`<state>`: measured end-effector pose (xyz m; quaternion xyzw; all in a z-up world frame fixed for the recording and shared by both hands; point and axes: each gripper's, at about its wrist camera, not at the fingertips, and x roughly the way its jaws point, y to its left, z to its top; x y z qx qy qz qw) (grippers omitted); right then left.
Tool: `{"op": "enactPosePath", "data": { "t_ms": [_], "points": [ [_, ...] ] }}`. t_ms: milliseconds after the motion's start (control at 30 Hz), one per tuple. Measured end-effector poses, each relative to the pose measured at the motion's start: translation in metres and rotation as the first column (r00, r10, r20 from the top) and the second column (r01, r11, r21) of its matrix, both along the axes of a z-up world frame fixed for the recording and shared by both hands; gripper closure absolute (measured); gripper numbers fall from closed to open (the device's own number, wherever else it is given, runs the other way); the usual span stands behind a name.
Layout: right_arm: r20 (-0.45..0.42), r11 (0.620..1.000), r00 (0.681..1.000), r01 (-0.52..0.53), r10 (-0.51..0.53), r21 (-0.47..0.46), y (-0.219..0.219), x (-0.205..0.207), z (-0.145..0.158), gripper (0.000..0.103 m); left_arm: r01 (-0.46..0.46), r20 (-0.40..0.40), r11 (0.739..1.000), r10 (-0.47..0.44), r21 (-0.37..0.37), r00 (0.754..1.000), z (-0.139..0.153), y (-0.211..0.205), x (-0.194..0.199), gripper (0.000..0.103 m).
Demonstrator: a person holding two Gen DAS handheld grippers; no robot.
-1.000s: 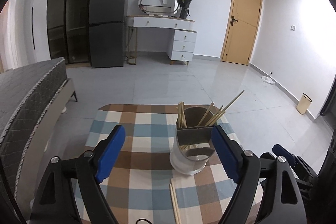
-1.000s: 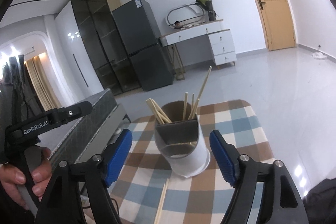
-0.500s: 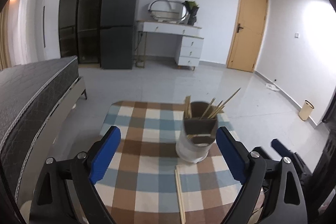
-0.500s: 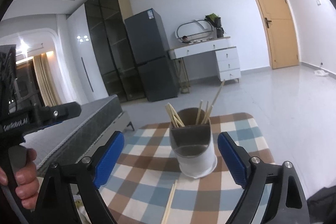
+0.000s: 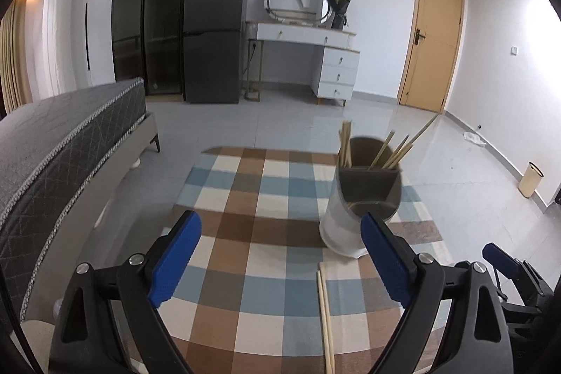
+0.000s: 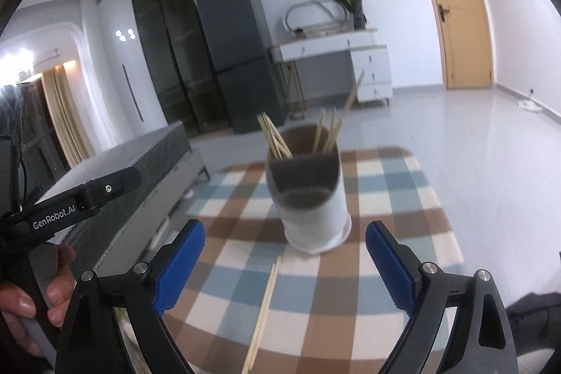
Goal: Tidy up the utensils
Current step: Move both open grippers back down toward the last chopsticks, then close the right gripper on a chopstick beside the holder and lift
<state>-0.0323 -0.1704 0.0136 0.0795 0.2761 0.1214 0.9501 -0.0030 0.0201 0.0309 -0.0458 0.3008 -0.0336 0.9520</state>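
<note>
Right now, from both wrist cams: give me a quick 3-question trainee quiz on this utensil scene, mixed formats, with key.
1. True or false: the left gripper is shut on a chopstick.
2. Multiple choice: the loose chopsticks lie A) inside the holder, B) flat on the checked tablecloth on the near side of the holder, C) on the floor.
3. Fill in: the chopsticks standing in the utensil holder sit in its ____ compartment, far or near.

Key: 1 false, both it and the right gripper are open and empty; 2 B; 3 far.

Blue-padded tool [image 5: 280, 255], white-and-brown holder [image 5: 361, 198], blue-brown-cream checked tablecloth [image 5: 266, 198].
</note>
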Motion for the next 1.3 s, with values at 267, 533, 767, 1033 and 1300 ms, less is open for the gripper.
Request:
{"op": "enactPosePath", "data": {
  "t_ms": [267,533,767,1033,1300],
  "points": [
    [-0.14,0.998,0.99,-0.011,0.003,-0.056,0.011,0.021,-0.029,0.009,-0.012,-0.086,1.0,0.012,0.0,0.996,-0.035,0.009,0.02,0.013],
    [-0.285,0.992,0.958,-0.053,0.019,-0.112,0.029,0.049,-0.06,0.018,-0.053,-0.14,0.998,0.048,-0.027,0.989,-0.051,0.022,0.041,0.014],
    [-0.404,0.978,0.914,-0.123,0.045,-0.169,0.051,0.089,-0.095,0.037,-0.101,-0.191,0.993,0.088,-0.063,0.978,-0.057,0.036,0.053,0.014],
    [-0.481,0.957,0.875,-0.179,0.05,-0.227,0.08,0.133,-0.125,0.055,-0.18,-0.253,0.978,0.148,-0.108,0.956,-0.063,0.058,0.064,0.014],
    [-0.506,0.936,0.862,-0.195,0.021,-0.294,0.1,0.157,-0.142,0.061,-0.23,-0.306,0.958,0.17,-0.171,0.937,-0.07,0.075,0.074,0.014]
  ]
}}
